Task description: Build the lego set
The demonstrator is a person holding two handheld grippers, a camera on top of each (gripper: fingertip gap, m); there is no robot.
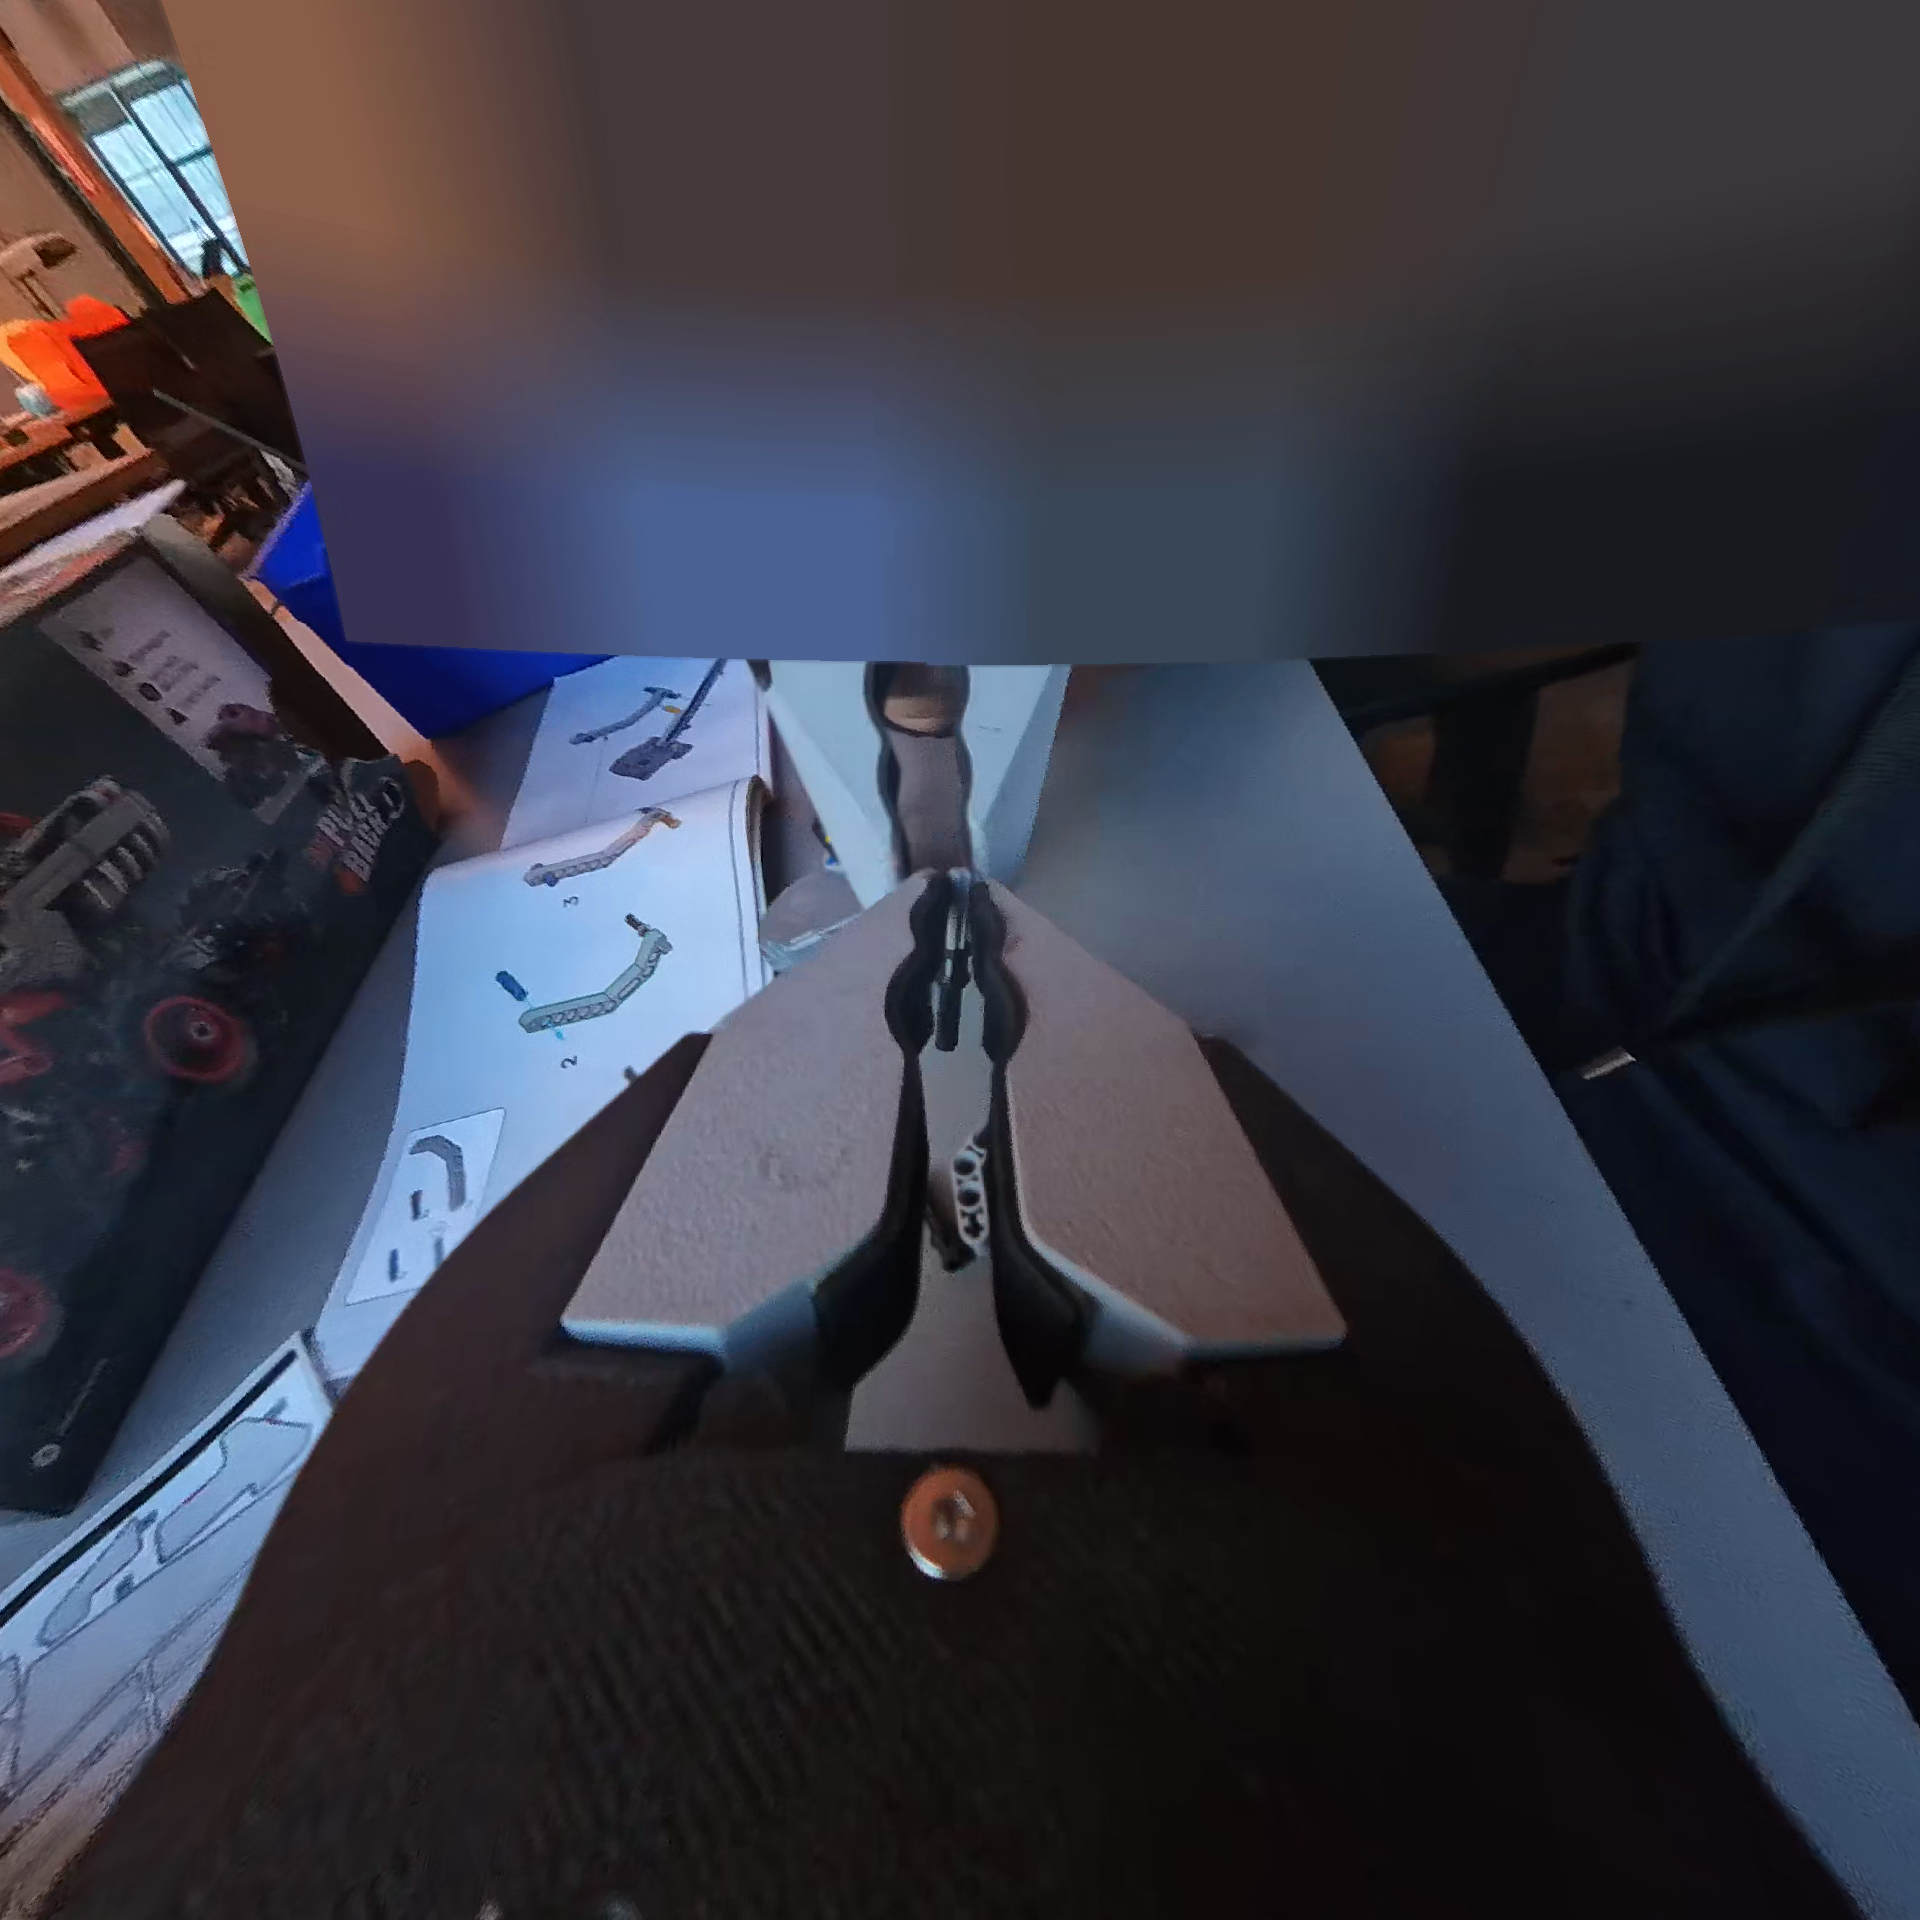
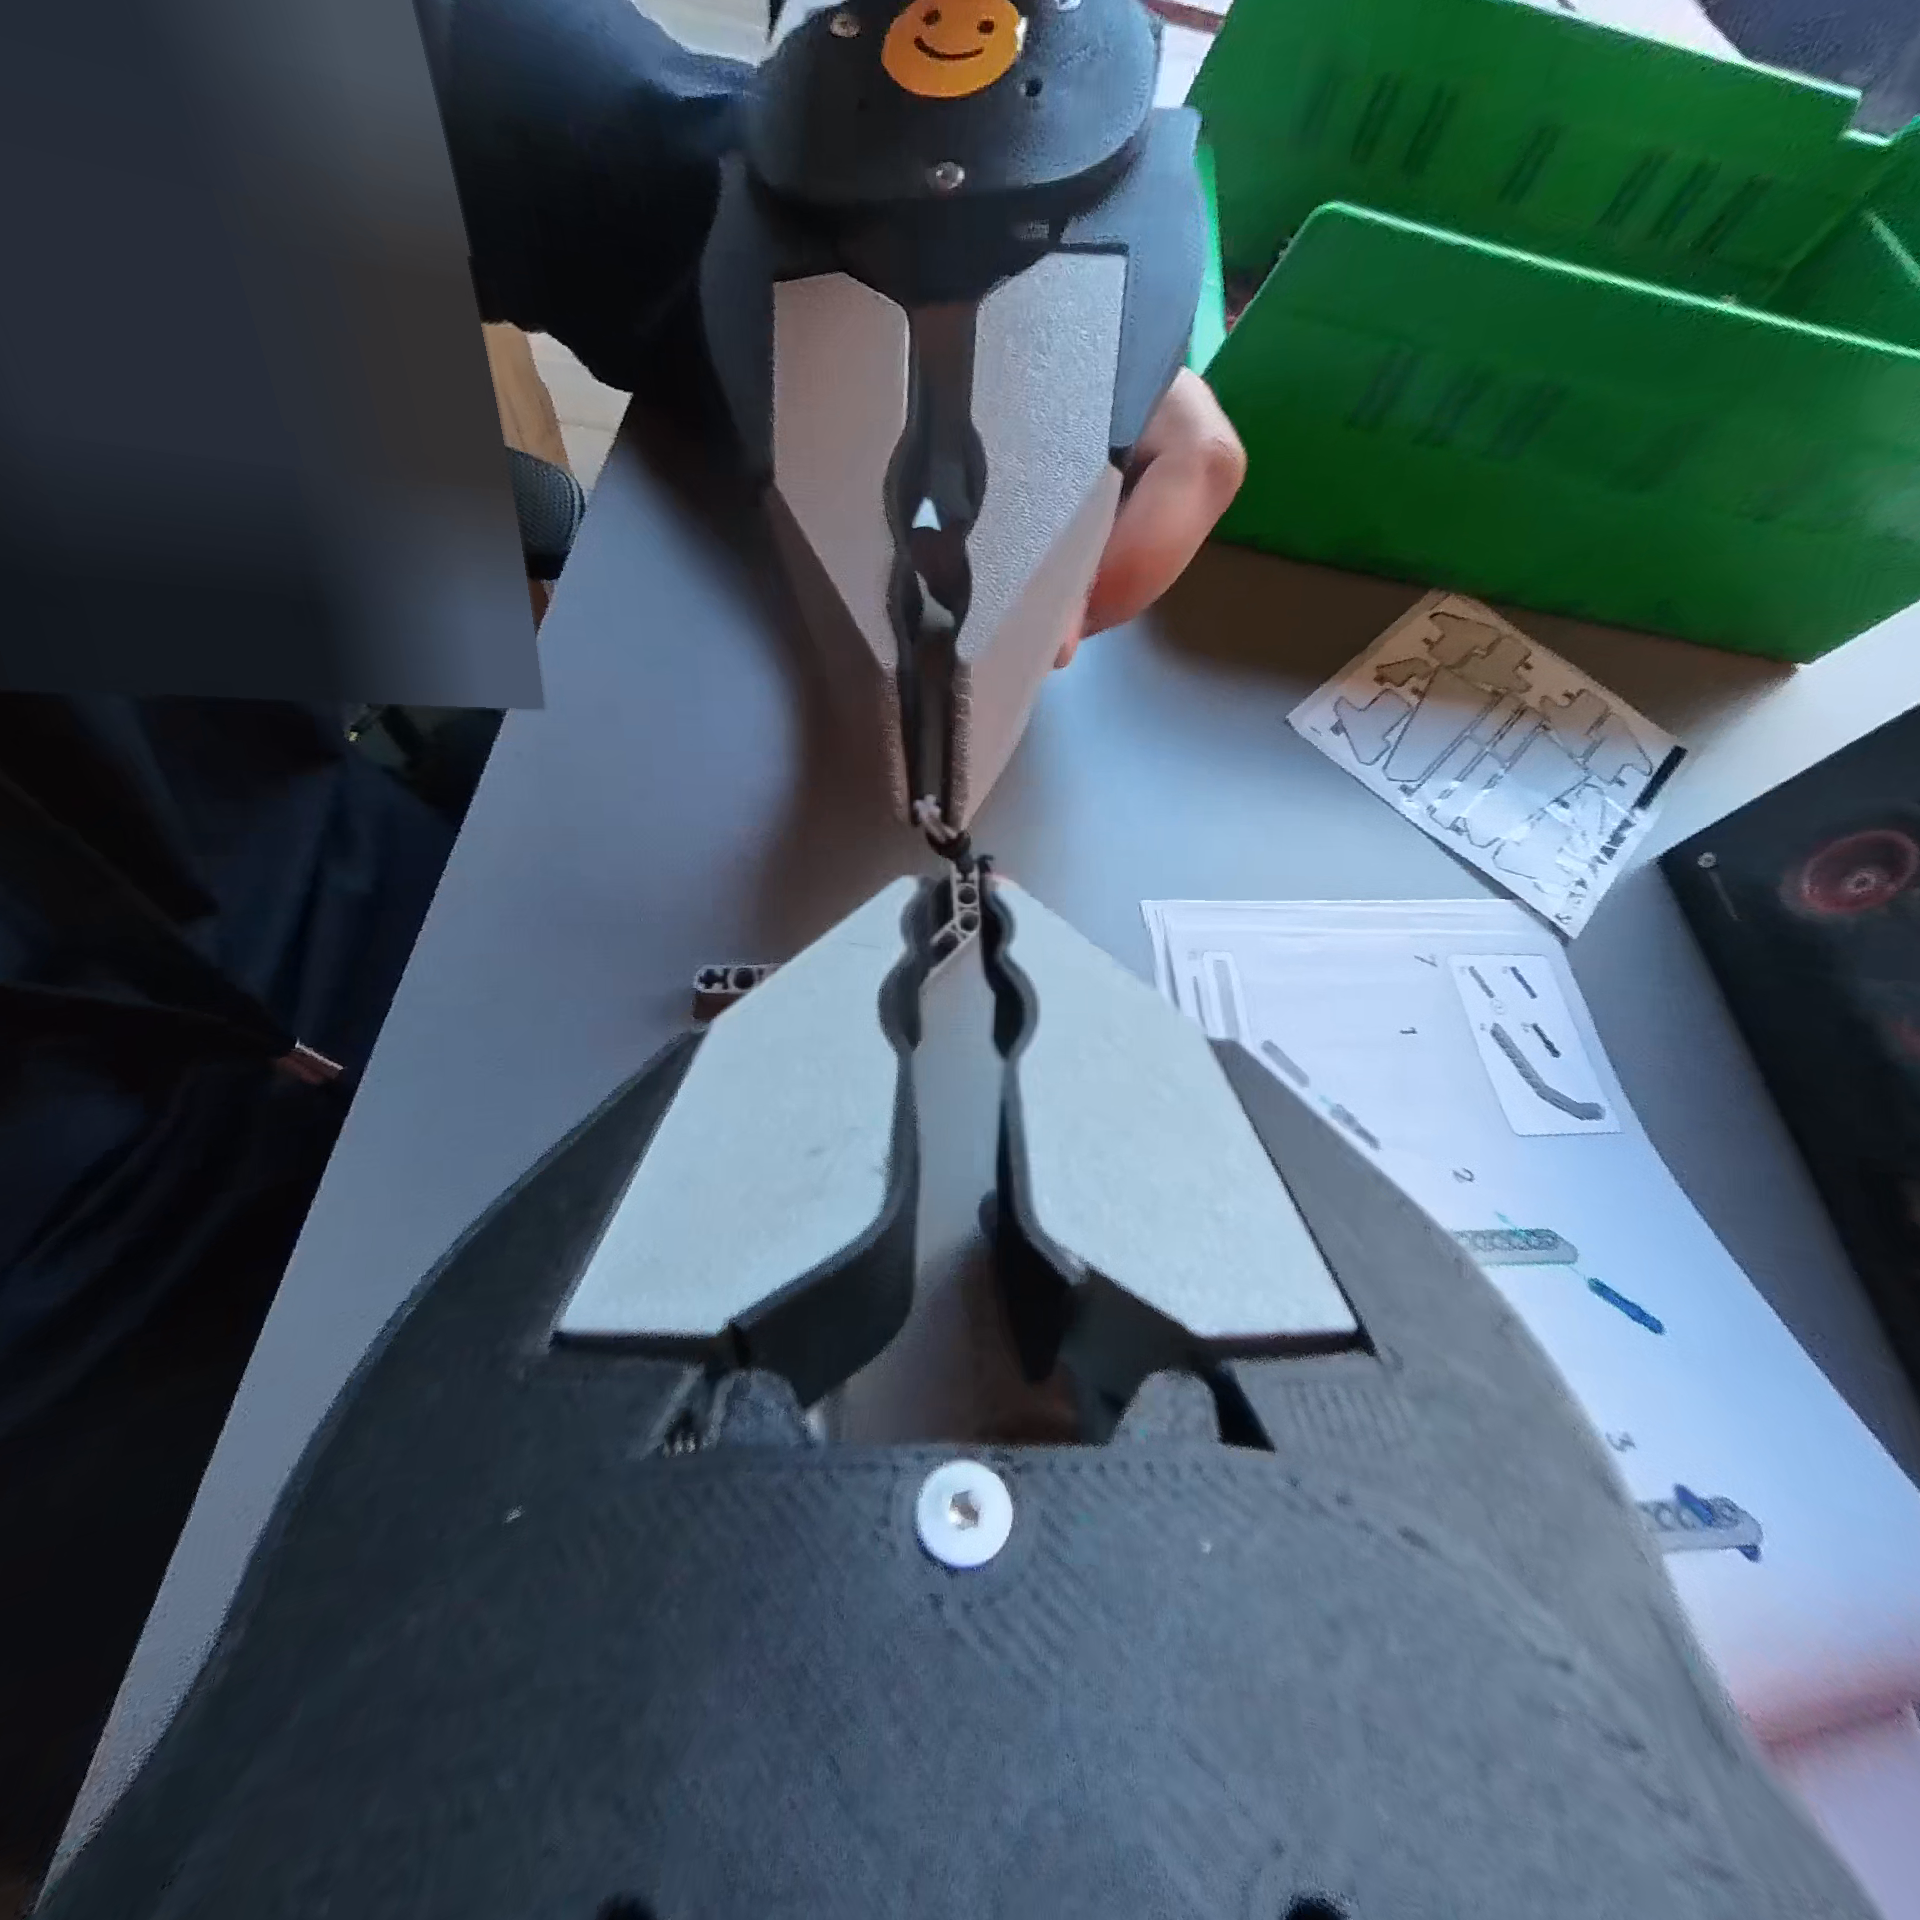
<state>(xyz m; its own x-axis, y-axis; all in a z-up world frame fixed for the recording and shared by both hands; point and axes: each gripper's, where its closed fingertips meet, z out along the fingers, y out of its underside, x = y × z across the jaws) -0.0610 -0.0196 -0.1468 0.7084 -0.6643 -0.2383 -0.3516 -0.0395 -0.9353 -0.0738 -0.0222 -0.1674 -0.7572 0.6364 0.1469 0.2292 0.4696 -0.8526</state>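
My left gripper [image 1: 954, 904] is shut on a small black pin [image 1: 948, 982] that stands along its fingers. My right gripper [image 2: 961, 894] is shut on a light grey beam with holes [image 2: 964, 914], held at the fingertips. The two grippers face each other tip to tip above the grey table [image 2: 727, 727]. In the right wrist view the left gripper [image 2: 935, 805] holds the pin's end [image 2: 940, 826] right at the beam's tip. The right gripper's fingers [image 1: 925, 769] show beyond my left tips. A beam with holes [image 1: 971, 1195] lies on the table below the left fingers.
A dark short beam [image 2: 732, 979] lies on the table left of the right fingertips. An open instruction booklet [image 2: 1403, 1039] [image 1: 592, 935], a sticker sheet [image 2: 1486, 758], the dark set box [image 1: 156, 935] and green bins [image 2: 1558, 416] stand nearby. A hand [image 2: 1164, 520] holds the left gripper. My two grippers' fingertips are within a few centimetres of each other.
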